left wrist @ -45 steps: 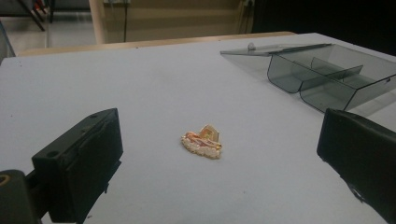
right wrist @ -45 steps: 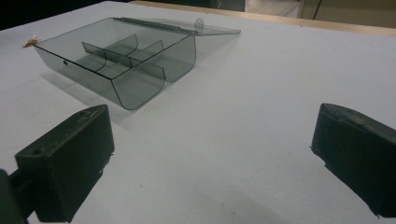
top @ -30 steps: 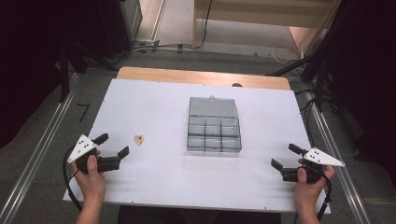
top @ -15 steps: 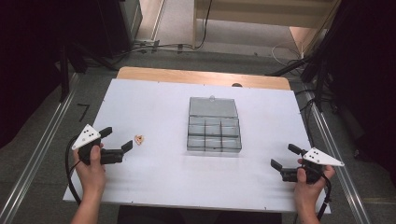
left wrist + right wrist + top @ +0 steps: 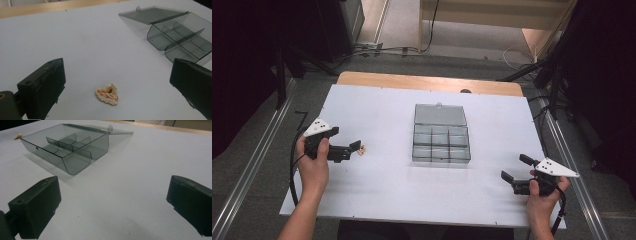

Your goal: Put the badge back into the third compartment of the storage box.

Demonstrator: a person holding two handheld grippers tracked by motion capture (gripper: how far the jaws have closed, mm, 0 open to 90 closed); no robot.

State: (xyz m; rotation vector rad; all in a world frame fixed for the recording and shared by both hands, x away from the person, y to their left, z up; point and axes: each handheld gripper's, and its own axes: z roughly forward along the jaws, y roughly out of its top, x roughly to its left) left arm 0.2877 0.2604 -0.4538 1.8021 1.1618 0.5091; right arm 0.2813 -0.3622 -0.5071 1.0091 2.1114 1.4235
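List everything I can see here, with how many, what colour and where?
Table: one, white top with a wooden strip along the far edge, middle of the high view.
Box: one, clear smoky grey plastic with dividers, lid open and lying flat behind it, centre of the table.
Pin: one, small, gold and pink, on the table between the open jaws of the left gripper, apart from both.
Cables: several, dark, on the floor beyond the table.
Left gripper: one, black with a grey plate on top, open, at the left side of the table.
Right gripper: one, black with a grey plate, open, near the right front corner.
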